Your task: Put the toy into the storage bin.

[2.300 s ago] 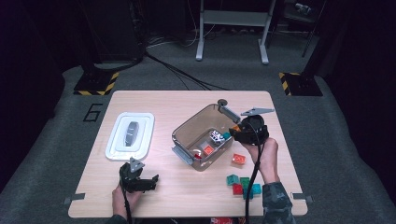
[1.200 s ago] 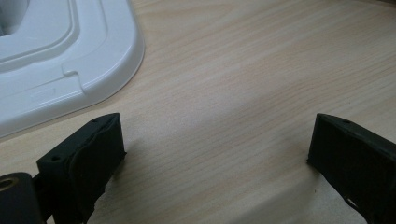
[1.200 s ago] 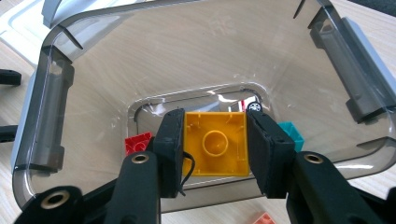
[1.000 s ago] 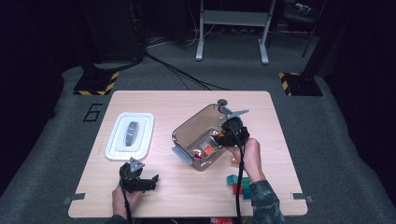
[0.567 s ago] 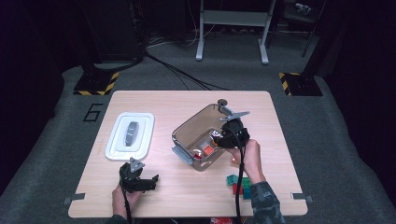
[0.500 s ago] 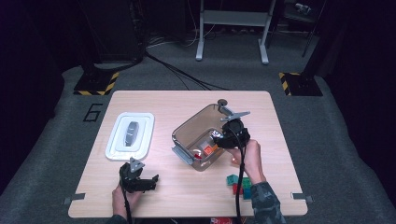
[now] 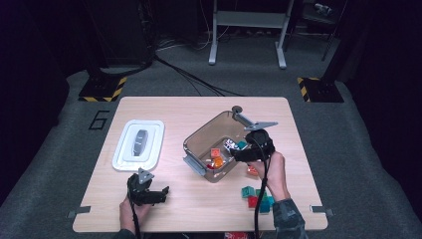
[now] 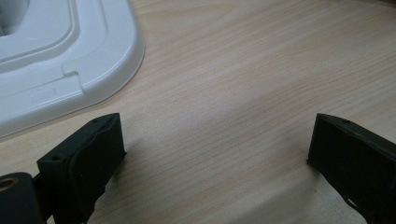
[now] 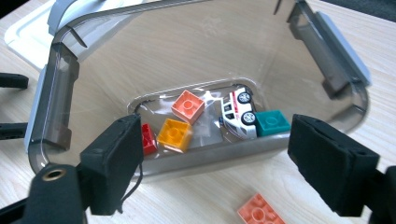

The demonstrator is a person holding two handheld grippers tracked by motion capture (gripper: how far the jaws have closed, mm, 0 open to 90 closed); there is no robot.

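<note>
Pale wood-grain surface (image 7: 199, 209) fills the near ground, set on grey carpet in a dark room. Nearest the person, the left tongs (image 7: 149, 191) rest low at the near left edge, their jaws spread wide with only bare wood between them; in the left gripper view the white lid (image 8: 56, 60) lies just beyond the left jaw, not touching it.

At the near right, a small cluster of loose bricks (image 7: 256, 196), teal and red, sits beside the person's right forearm. A peach brick (image 9: 257, 214) lies on the wood just outside the container's near wall, between the right tongs' jaws but lower and untouched.

The right tongs (image 7: 239, 152) hover over the near right rim of the smoky transparent container (image 7: 199, 139). Their jaws have just been opening and now stand well apart, gripping nothing. Beneath and beyond them, on the container floor, lie a teal brick (image 9: 275, 122), a white toy car (image 9: 238, 114) touching it, an orange brick (image 9: 175, 134), a peach-orange brick (image 9: 187, 105) and a red brick (image 9: 148, 139) partly hidden behind the left jaw.

Farther left, the lid carries a dark oval handle (image 7: 141, 142). Beyond the surface stand metal frame legs (image 7: 246, 35) and striped floor markers (image 7: 104, 89).
</note>
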